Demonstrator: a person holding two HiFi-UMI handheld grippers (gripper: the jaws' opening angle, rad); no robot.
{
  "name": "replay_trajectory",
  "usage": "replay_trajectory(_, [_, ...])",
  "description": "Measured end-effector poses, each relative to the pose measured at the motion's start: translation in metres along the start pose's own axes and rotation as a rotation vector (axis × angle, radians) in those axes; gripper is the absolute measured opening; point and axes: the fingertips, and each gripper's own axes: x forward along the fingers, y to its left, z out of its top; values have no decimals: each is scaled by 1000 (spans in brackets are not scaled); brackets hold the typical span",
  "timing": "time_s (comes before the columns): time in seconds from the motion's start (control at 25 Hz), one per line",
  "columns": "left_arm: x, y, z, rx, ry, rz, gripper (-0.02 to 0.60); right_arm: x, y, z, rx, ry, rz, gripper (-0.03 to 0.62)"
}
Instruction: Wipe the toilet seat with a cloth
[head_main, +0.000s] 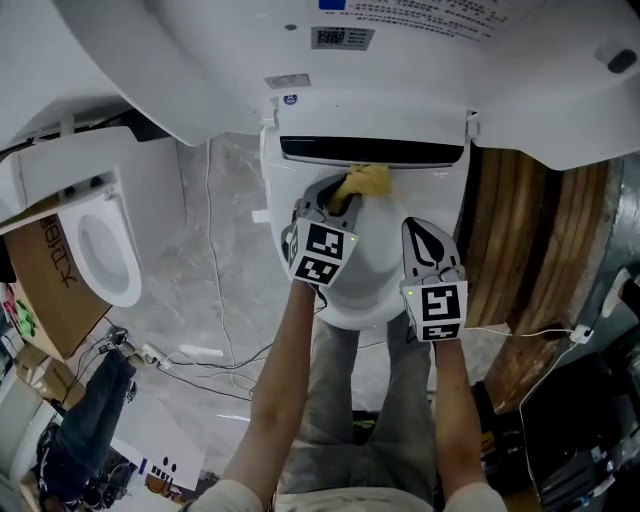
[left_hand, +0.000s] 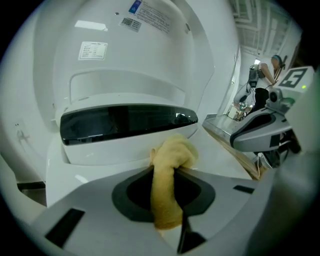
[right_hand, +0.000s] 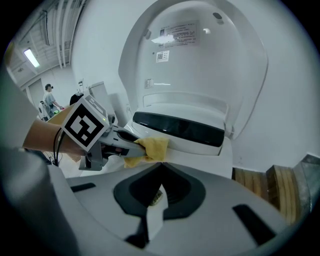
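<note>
Far left, a second toilet (head_main: 100, 245) stands next to a cardboard box (head_main: 45, 290), on a grey marbled floor (head_main: 215, 200) with loose cables (head_main: 215, 345) running across it. Centre is the white toilet, lid (head_main: 300, 60) raised and tilted back, with a glossy black strip (head_main: 372, 151) across the rear under the lid. The left gripper (head_main: 338, 196) reaches in toward the back, jaws clamped tight on a yellow cloth (left_hand: 170, 165). The bunched end of the cloth sticks out past the jaw tips and sits on the white rear part of the toilet seat (head_main: 365, 285), just below the black strip. The right gripper (right_hand: 161, 165) is beside it, further forward over the seat, jaws closed together. A tiny speck sits deep between them, too small to tell what it is. At right, a ribbed wooden panel (head_main: 530, 250) stands beside the toilet, with dark clutter below it.
</note>
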Motion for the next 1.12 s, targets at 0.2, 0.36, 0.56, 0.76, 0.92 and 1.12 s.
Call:
replay_trajectory(0.2, [-9, 13, -5, -15, 15, 29, 95, 4, 12, 6, -15, 2, 13, 8])
replay_trajectory(0.36, [-16, 22, -9, -29, 25, 49, 95, 5, 20, 11, -25, 3, 19, 8])
replay_trajectory(0.56, [-26, 32, -14, -42, 41, 76, 95, 4, 31, 16, -42, 5, 32, 8])
replay_trajectory(0.76, [-39, 45, -24, -52, 58, 119, 95, 2, 41, 17, -55, 4, 46, 8])
replay_trajectory(0.92, [-51, 52, -34, -94, 46, 137, 95, -1, 49, 16, -64, 6, 56, 8])
replay_trajectory(1.12, [-62, 54, -45, -111, 40, 156, 95, -10, 57, 10, -78, 14, 67, 8])
